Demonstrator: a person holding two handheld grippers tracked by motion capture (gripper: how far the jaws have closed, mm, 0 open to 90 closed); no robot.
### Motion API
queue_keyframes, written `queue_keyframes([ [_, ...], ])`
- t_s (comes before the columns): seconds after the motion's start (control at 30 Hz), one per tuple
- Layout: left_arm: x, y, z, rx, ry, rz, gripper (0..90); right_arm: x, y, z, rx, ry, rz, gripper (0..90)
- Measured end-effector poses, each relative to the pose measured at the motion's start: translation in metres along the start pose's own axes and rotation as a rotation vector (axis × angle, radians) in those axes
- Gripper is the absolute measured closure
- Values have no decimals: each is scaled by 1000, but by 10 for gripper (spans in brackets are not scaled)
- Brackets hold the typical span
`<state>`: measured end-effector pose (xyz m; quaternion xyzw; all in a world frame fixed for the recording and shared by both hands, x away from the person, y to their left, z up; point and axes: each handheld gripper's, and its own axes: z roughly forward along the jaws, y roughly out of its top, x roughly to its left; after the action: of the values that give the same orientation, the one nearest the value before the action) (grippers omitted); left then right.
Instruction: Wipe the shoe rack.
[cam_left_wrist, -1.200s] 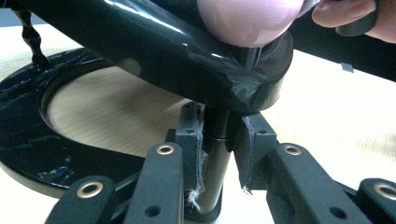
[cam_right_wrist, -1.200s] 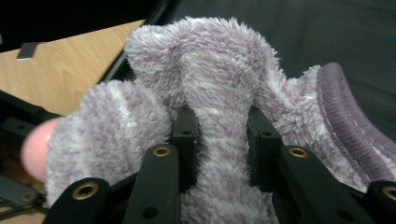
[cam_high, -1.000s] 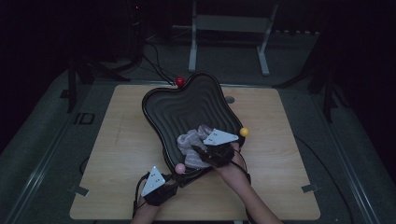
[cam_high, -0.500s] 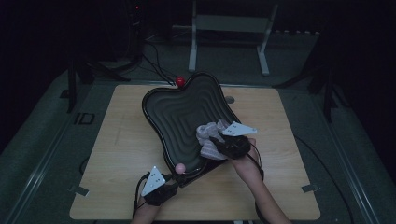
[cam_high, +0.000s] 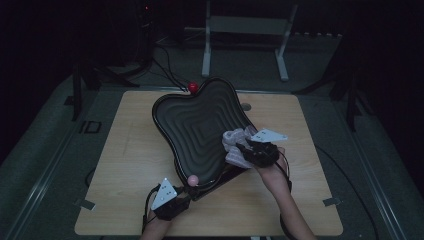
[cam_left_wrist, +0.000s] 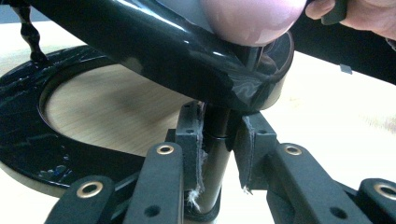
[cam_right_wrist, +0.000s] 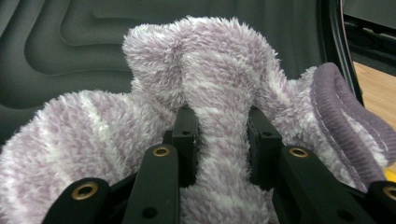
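A fluffy purple-and-white striped sock (cam_high: 233, 142) (cam_right_wrist: 219, 70) lies on the right part of a black, ridged, wavy-edged tray (cam_high: 200, 125) (cam_right_wrist: 70, 37) that stands tilted on a stand. My right gripper (cam_high: 243, 150) (cam_right_wrist: 222, 140) is shut on a fold of the sock. My left gripper (cam_high: 190, 191) (cam_left_wrist: 219, 140) is shut on the stand's thin black post (cam_left_wrist: 215, 154), just under the tray's near corner with its pink ball (cam_high: 192, 179) (cam_left_wrist: 247, 18). A person's hands hold both grippers from the table's near edge.
The stand's black ring base (cam_left_wrist: 28, 135) rests on the wooden table (cam_high: 125, 165). A red ball (cam_high: 193, 87) caps the tray's far corner. A metal frame (cam_high: 245, 30) stands beyond the table, in the dark.
My right gripper has dragged the sock to the right across the tray, toward its right edge, covering the yellow ball there. The left gripper has kept still on the post.
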<state>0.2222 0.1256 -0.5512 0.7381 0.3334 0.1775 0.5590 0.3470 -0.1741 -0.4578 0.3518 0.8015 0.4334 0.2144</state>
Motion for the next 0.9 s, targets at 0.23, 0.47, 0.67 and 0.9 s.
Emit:
queue_keyframes([
  [0.23,1,-1,0,-6,-11,0,734,0,7,-1,-4,18,26,681],
  [0.47,1,-1,0,-6,-11,2,735,5,52,9,-50,65,-13,695],
  [0.67,2,-1,0,-6,-17,5,735,4,103,26,-88,112,-1,694],
  [0.9,3,0,0,-4,-18,8,735,18,148,50,-91,128,-45,681],
])
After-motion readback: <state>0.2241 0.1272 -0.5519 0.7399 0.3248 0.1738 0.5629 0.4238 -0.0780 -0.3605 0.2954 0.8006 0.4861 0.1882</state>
